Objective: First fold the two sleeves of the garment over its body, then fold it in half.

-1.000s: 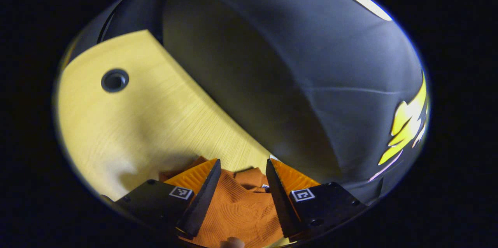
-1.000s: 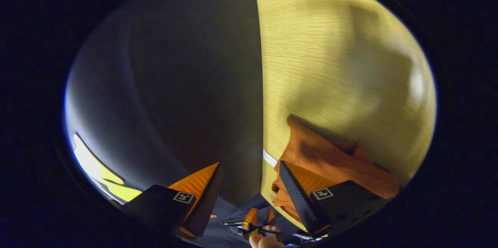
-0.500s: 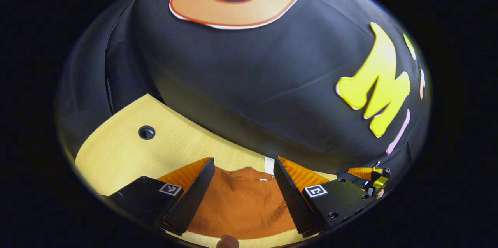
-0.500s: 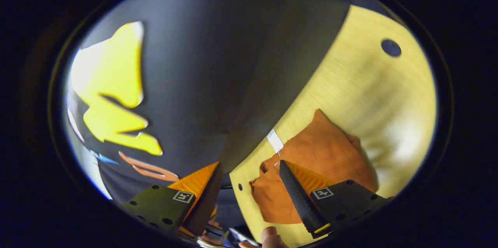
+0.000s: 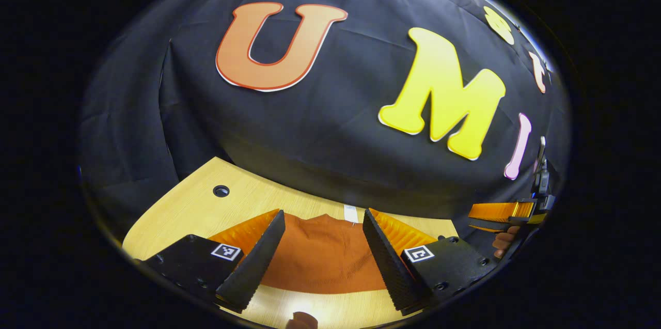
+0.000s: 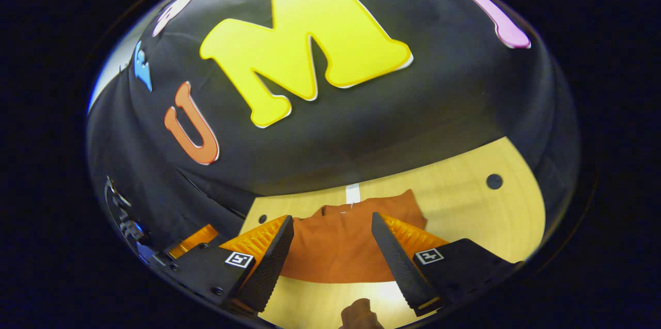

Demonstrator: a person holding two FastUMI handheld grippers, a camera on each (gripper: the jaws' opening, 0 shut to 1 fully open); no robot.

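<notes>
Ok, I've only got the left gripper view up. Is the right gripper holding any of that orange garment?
Observer: No. In the right gripper view the right gripper has its jaws wide apart with nothing pinched; the garment lies on the table beyond them.
Operator: My fingers hide the garment's sides. How does its right side look?
Observer: One corner pokes out past the right finger, pointing toward the wall.
Operator: Anything on the table beyond that corner?
Observer: Just a round dark hole in the tabletop, well apart from the cloth.
</notes>
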